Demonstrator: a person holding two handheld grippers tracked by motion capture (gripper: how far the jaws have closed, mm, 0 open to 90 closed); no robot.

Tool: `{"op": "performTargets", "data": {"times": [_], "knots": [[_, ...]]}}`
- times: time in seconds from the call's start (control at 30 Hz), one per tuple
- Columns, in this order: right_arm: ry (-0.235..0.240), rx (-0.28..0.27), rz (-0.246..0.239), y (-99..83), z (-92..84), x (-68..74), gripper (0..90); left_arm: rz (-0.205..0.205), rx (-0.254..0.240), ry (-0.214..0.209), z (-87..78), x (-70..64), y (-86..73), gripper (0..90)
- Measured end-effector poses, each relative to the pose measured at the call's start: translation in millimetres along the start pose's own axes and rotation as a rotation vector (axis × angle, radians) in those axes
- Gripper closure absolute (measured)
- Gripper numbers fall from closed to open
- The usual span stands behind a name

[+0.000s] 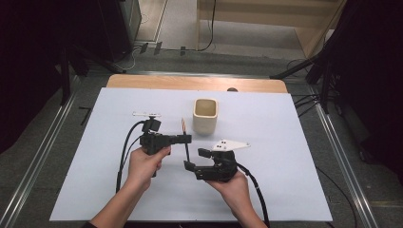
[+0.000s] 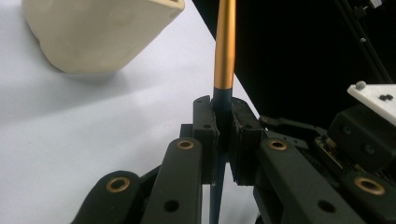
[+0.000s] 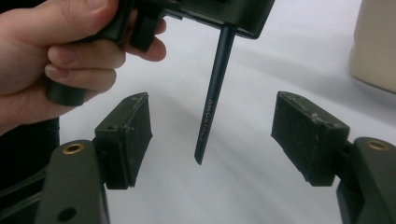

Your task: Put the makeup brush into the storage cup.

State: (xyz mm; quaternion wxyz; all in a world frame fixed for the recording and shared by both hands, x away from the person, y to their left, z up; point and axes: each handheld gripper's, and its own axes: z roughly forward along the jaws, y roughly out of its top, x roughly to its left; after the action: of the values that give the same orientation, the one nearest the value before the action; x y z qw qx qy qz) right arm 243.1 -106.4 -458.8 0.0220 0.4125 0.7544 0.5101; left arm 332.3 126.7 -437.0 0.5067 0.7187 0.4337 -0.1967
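Note:
A slim brush with a dark handle and an orange-gold ferrule [image 1: 184, 126] is held over the white table sheet, just left of a cream square cup [image 1: 205, 115]. My left gripper [image 1: 187, 138] is shut on the handle, and in the left gripper view its pads clamp the dark shaft [image 2: 219, 186] just below the gold ferrule [image 2: 225, 46]. My right gripper [image 1: 196, 159] is open at the handle's lower end. In the right gripper view the handle tip [image 3: 205, 135] hangs between the two spread pads [image 3: 135, 135] and touches neither.
The cup [image 2: 98, 32] stands upright at the middle back of the white sheet [image 1: 285, 180]. A wooden table edge [image 1: 190, 83] runs behind it. Metal rails flank the table and dark stands are at the back. A hand [image 3: 56, 56] grips the left gripper's body.

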Motion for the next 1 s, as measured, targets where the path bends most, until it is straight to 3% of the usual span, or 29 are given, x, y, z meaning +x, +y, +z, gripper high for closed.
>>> {"op": "performTargets", "data": {"times": [0.2,0.4,0.57,0.7,1.0], "knots": [[0.069,0.043,-0.023,3.7,-1.3,-6.1,22.9,0.011,0.027,-0.007,2.2,-0.7,-0.3,83.5],[0.114,0.051,-0.027,5.6,-2.4,-12.7,23.7,0.038,0.057,-0.011,3.4,-2.8,-0.7,83.5],[0.165,0.054,-0.002,7.3,-2.8,-20.9,25.3,0.071,0.08,-0.05,4.0,-4.8,-0.5,83.5],[0.197,0.073,0.008,4.2,-1.2,-24.7,27.5,0.124,0.094,-0.074,4.5,-6.9,0.5,83.5],[0.244,0.064,0.048,0.6,-1.6,-26.8,30.2,0.165,0.123,-0.134,6.1,-7.2,2.6,83.4]]}}
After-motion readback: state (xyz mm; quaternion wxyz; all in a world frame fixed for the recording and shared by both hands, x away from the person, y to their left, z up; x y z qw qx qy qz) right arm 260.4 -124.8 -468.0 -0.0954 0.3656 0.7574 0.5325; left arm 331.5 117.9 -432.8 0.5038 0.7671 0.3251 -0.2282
